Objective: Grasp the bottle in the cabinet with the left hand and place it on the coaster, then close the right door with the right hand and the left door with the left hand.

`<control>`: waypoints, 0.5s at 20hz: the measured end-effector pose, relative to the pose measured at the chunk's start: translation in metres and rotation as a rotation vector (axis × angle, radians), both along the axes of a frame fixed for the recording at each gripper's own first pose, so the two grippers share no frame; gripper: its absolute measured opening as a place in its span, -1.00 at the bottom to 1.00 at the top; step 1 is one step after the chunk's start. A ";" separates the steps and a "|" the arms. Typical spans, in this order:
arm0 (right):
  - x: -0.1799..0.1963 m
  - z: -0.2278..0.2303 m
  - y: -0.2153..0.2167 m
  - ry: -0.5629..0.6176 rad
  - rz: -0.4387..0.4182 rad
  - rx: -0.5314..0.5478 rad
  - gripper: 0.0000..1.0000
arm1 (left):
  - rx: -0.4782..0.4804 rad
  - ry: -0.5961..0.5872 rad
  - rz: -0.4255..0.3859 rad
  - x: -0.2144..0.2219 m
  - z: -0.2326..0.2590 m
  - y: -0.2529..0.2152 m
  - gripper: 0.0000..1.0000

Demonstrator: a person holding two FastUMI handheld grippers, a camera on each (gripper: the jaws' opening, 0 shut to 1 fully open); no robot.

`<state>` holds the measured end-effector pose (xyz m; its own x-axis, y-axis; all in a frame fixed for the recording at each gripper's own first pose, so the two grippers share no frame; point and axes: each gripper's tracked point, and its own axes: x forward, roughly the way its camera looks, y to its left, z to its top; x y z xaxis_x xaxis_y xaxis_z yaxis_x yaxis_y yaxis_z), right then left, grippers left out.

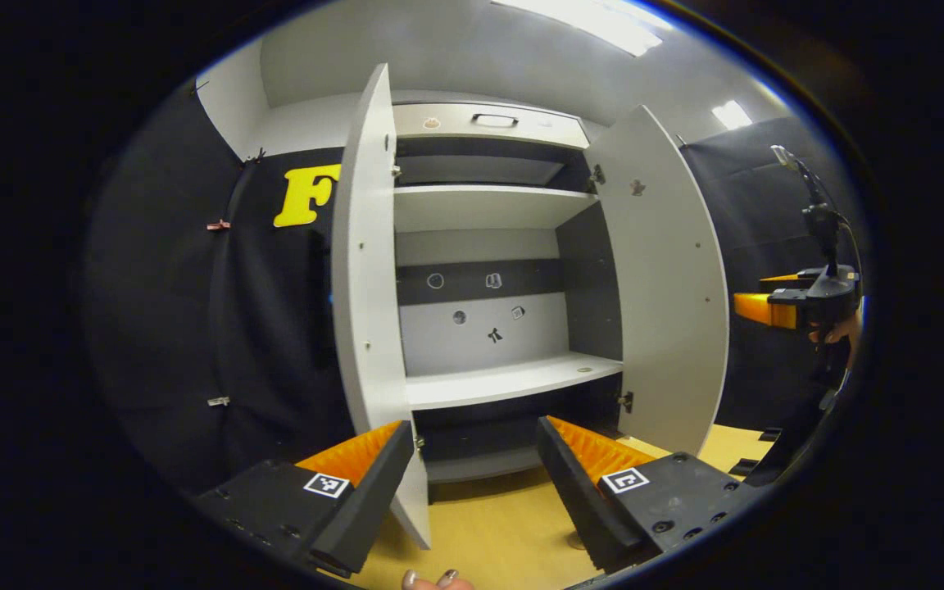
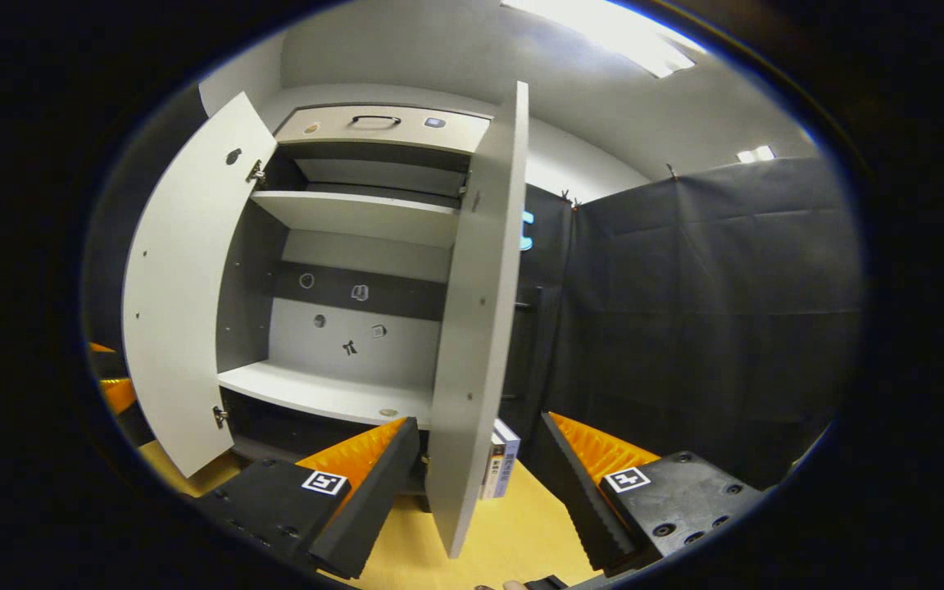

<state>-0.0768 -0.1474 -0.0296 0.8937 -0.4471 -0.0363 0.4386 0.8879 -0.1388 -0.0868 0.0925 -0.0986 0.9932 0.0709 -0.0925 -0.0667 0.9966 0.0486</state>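
The white cabinet (image 1: 488, 381) stands with both doors swung wide. In the left gripper view my left gripper (image 1: 472, 423) is open, low in front of the cabinet. The left door (image 1: 365, 270) is edge-on, and its lower corner hangs just inside my left finger. The right door (image 1: 669, 287) stands to the right. In the right gripper view my right gripper (image 2: 478, 422) is open, and the right door's edge (image 2: 480, 328) rises between its fingers without either touching it. A small round disc (image 2: 388, 412) lies on the lower shelf (image 2: 324, 393).
The yellow wooden tabletop (image 1: 505, 524) runs under the cabinet. A boxed item (image 2: 501, 471) stands upright behind the right door. My right gripper (image 1: 800, 307), held by a hand, is at the far right of the left gripper view. Black cloth walls close in both sides.
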 end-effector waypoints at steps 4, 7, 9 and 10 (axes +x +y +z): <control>-0.001 0.007 -0.038 -0.041 -0.062 0.011 0.94 | -0.006 0.025 0.120 -0.020 -0.001 0.046 0.92; 0.016 0.005 -0.054 -0.017 -0.043 -0.045 0.95 | -0.026 0.019 0.213 -0.029 0.003 0.076 0.92; 0.029 0.001 -0.060 0.005 -0.022 -0.091 0.95 | -0.015 0.022 0.290 -0.036 0.004 0.097 0.92; 0.029 -0.001 -0.062 0.013 -0.019 -0.096 0.95 | -0.002 0.024 0.332 -0.041 0.006 0.107 0.92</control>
